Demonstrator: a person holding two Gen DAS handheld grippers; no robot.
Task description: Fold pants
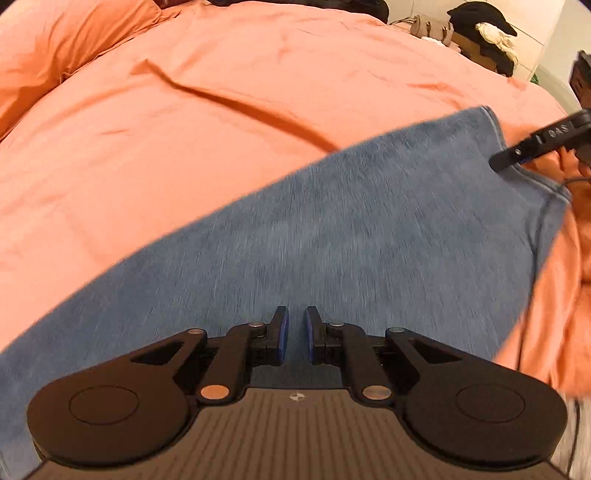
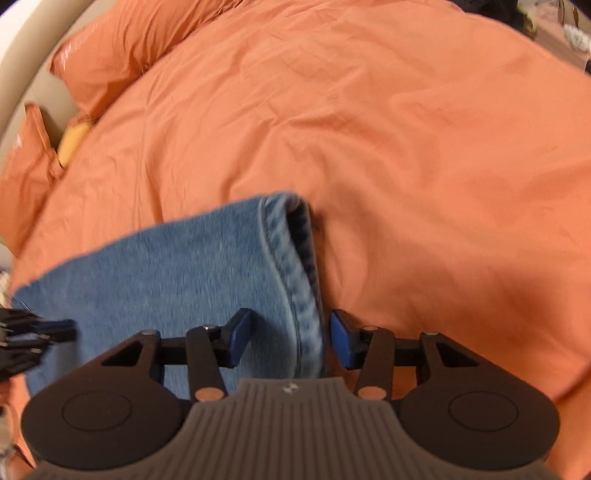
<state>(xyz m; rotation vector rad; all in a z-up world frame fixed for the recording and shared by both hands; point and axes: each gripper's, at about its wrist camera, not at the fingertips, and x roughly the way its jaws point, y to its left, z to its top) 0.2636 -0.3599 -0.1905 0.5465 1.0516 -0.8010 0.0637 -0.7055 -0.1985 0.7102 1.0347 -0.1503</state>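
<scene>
Blue denim pants (image 1: 332, 236) lie flat on an orange bed cover (image 1: 221, 110). My left gripper (image 1: 296, 334) hovers over the denim with its jaws a small gap apart and nothing between them. In the right wrist view the pants (image 2: 177, 266) end in a stitched hem edge (image 2: 295, 280). My right gripper (image 2: 290, 338) is open, its jaws on either side of that hem edge, not closed on it. The right gripper's finger (image 1: 532, 146) shows at the right of the left wrist view, touching the denim's far edge. The left gripper (image 2: 44, 332) shows at the left edge.
Orange pillows (image 2: 122, 48) lie at the head of the bed, with a yellow object (image 2: 72, 142) beside them. A pile of dark and white clothes (image 1: 487, 33) and a bag (image 1: 432, 27) sit beyond the bed. The bed cover (image 2: 406, 147) spreads wide around the pants.
</scene>
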